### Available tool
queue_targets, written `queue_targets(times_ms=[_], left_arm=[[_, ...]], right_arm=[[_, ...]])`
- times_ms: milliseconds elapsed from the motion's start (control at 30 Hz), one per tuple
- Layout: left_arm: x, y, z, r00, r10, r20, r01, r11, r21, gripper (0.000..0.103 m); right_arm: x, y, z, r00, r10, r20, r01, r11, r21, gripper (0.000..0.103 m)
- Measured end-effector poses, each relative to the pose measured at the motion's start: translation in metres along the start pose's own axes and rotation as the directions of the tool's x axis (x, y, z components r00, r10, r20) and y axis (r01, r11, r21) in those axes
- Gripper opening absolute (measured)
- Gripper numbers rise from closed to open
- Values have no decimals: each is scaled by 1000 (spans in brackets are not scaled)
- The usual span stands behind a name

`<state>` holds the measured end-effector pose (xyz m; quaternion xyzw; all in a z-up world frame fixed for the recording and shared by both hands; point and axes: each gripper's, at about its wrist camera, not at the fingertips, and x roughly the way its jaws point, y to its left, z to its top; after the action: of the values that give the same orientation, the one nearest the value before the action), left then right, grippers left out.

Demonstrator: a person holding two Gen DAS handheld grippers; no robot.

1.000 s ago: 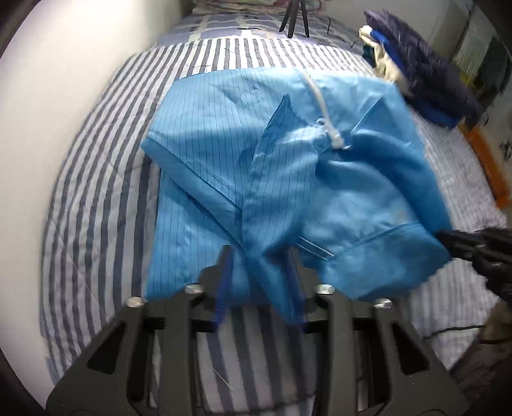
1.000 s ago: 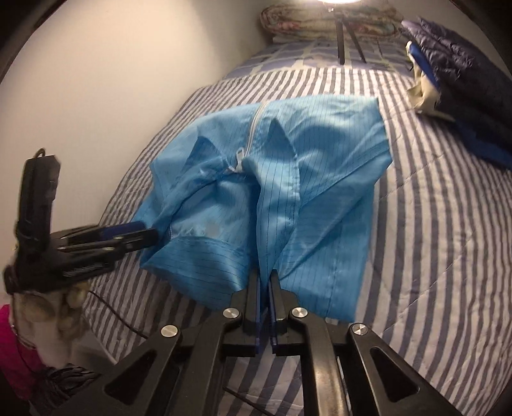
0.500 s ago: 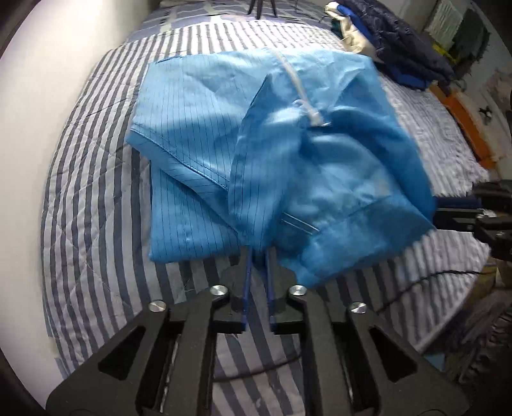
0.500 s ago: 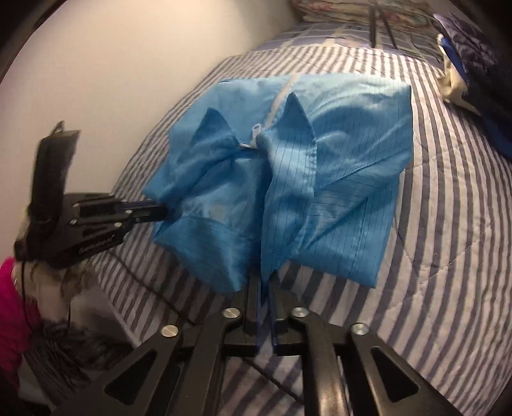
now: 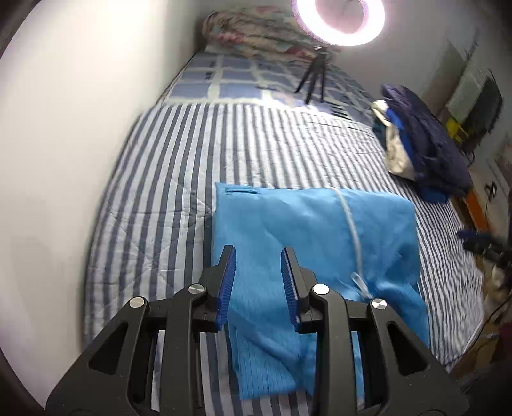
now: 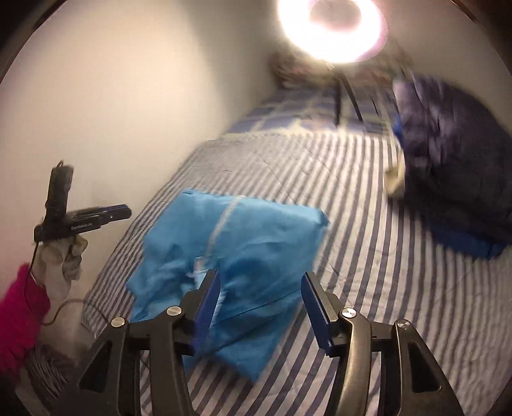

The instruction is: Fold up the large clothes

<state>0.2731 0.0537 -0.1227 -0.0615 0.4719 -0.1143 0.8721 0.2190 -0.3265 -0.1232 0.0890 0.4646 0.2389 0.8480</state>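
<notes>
A bright blue pinstriped garment with a white zip (image 5: 313, 243) lies folded over on the striped bed (image 5: 179, 179); it also shows in the right wrist view (image 6: 243, 243). My left gripper (image 5: 258, 256) is open and empty, raised above the garment's near left part. My right gripper (image 6: 260, 281) is open and empty above the garment's near edge. The left gripper also shows in the right wrist view (image 6: 124, 212), held by a gloved hand, apart from the cloth. The right gripper shows blurred at the right edge of the left wrist view (image 5: 473, 236).
A white wall (image 5: 64, 160) runs along the bed's left side. A pile of dark blue clothes (image 5: 428, 150) sits at the bed's right. A ring light (image 5: 339, 19) on a small tripod (image 5: 312, 80) and a rolled quilt (image 5: 249, 35) stand at the far end.
Both grippers have opened and let go of the blue garment, then lifted and pulled back. The garment has dropped onto the bed, folded over on itself.
</notes>
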Motion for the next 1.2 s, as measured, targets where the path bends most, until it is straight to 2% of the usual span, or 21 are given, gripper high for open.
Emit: queue_targets(times_ms=[133,300,333,367,400,467,500,533,567,600,633,667,767,833,900,967,1067,1133,1200], left_arm=[[31,21,-3,999,2,-40,-4,998,-62,29],[51,29,-14,998,15,-68,-20,996,-84,29],[54,29,-13,997,19,-70,-25,996,-83,29],[55,29,-14,997,27,-71,-32,996,-79,29],[54,28,-14,997,30,-70,-35,997,-74,29],[53,26,-13,997,45,-57,-48,997,-54,29],[54,24,-12,997,50,-54,-52,998,-46,29],[55,23,-10,997,53,-50,-55,998,-40,29],[55,22,-9,997,54,-49,-56,998,-39,29],[56,21,-8,997,53,-47,-55,998,-38,29],[54,19,-7,998,51,-42,-53,998,-36,29],[52,15,-5,998,47,-32,-48,999,-25,29],[48,2,2,998,60,-9,-59,998,26,29],[47,-9,10,998,64,16,-64,996,54,29],[51,-18,16,998,57,29,-58,996,63,29],[61,-29,21,999,48,25,-50,995,88,29],[84,-36,22,997,78,-8,-76,988,138,29],[98,-30,19,993,113,-26,-108,983,146,29],[116,-18,10,988,142,-61,-132,981,144,29]], right_arm=[[44,-16,-9,998,13,-55,-12,1000,19,55],[87,-28,-15,995,28,-92,-23,998,55,55],[90,-31,-19,994,46,-98,-39,996,74,46],[94,-35,-20,988,104,-111,-92,990,108,18],[95,-37,-20,983,147,-113,-130,982,140,11],[85,-35,-22,974,211,-77,-196,966,171,2],[78,-35,-24,963,266,-51,-252,948,194,2],[76,-38,-27,956,289,-47,-272,936,224,2],[79,-41,-30,960,269,-77,-244,940,239,2],[88,-43,-32,974,180,-140,-146,963,226,3],[92,-42,-32,979,90,-181,-55,980,193,15],[90,-40,-32,980,37,-194,-5,987,163,24],[68,-25,-22,992,20,-123,-10,997,77,24],[50,-11,-9,999,-2,-39,2,1000,9,24],[40,3,4,999,-9,53,12,998,-54,24],[42,9,18,995,-34,91,42,995,-87,24],[67,13,32,995,-56,79,64,992,-108,24],[92,15,36,994,-93,61,100,986,-132,24],[109,7,34,995,-101,26,103,987,-122,24]])
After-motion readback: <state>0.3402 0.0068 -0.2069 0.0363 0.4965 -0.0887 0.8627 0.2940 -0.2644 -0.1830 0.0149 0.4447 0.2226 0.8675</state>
